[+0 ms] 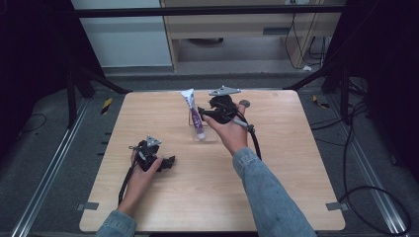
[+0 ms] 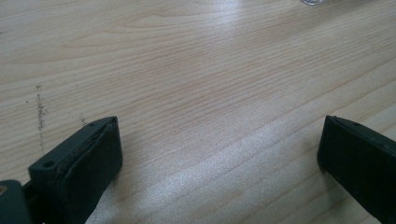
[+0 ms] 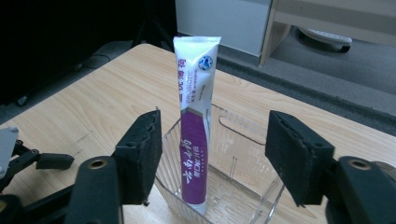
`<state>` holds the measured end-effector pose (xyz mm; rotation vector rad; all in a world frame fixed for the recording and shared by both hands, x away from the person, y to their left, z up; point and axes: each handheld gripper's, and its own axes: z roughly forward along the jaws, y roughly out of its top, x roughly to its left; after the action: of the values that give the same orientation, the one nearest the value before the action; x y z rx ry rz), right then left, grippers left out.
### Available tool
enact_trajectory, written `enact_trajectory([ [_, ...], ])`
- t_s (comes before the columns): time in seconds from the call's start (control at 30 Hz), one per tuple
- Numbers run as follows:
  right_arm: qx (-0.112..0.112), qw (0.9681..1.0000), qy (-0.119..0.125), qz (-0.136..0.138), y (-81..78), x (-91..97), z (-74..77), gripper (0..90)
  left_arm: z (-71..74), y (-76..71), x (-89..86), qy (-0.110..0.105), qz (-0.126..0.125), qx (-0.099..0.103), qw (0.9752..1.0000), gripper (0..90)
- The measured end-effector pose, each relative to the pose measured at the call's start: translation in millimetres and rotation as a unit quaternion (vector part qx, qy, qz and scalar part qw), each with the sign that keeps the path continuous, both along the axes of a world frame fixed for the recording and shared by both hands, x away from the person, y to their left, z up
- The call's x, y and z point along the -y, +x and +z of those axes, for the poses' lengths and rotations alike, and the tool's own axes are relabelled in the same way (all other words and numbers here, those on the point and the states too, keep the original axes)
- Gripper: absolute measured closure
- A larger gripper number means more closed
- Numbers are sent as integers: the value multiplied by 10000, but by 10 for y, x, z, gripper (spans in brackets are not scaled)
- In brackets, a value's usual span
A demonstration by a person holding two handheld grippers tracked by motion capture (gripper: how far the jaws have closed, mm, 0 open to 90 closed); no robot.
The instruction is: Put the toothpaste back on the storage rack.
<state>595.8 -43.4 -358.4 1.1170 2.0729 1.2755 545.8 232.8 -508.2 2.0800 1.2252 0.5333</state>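
Purple and white tube (image 3: 194, 122) is standing upright inside a clear plastic box (image 3: 243, 186), cap end down on the box floor and the flat crimped end sticking up well above the rim. The box sits on the pale wood worktop (image 1: 276, 168), a bit past the middle toward the far edge in the high view, where the tube (image 1: 193, 112) leans slightly. The right gripper (image 3: 212, 154) is right in front of the tube with its jaws spread apart, one black pad on either side of it and not touching it, so nothing is being squeezed. In the high view that right gripper (image 1: 203, 114) is just beside the tube, held by a hand in a denim sleeve (image 1: 269, 195), cable trailing back along the wrist. The left gripper (image 1: 168, 161) is down on the near left part of the worktop, well apart from the box, and in its own view the left gripper (image 2: 219, 154) is wide open with only bare wood grain between the pads. A corner of the clear box (image 2: 314, 2) just peeks in at the top edge there.
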Motion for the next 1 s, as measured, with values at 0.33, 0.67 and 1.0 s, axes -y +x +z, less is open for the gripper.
enact_trajectory([
  [0.33, 143, 9999, 66, -51, -43, 172, 95, 254, 1, 1, -1, 8, -5, -4, 10000, 0],
  [0.67, -25, 9998, -183, 121, -115, 333, 88, 153, 2, 1, -3, 17, -15, -10, 10000, 0],
  [1.0, -89, 9999, -106, -96, -181, 554, 62, 107, 0, 0, -1, 1, -9, -4, 10000, 0],
])
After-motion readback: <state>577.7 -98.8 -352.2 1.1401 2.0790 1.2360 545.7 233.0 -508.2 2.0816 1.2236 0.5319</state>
